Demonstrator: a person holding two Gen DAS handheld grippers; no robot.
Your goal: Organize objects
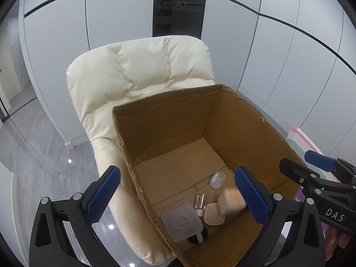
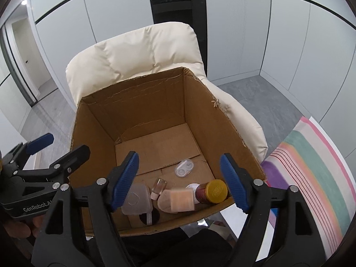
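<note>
An open cardboard box (image 1: 169, 120) (image 2: 138, 102) sits on a cream armchair. On its floor lie a translucent square case (image 1: 181, 222) (image 2: 136, 202), a small clear bottle (image 1: 199, 202) (image 2: 159, 188), a peach block (image 1: 230, 199) (image 2: 179, 199), a clear contact lens case (image 1: 217, 179) (image 2: 184, 166) and a gold-lidded jar (image 2: 213, 191). My left gripper (image 1: 178, 197) is open and empty, straddling the box's left wall. My right gripper (image 2: 180, 179) is open and empty above the box's near edge. The peach block looks blurred in both views.
The cream armchair (image 1: 133, 77) (image 2: 138, 49) stands against white wall panels. A striped pastel cloth (image 2: 311, 162) lies to the right of the box. Grey floor (image 1: 33, 138) surrounds the chair. The right gripper shows in the left wrist view (image 1: 311, 166).
</note>
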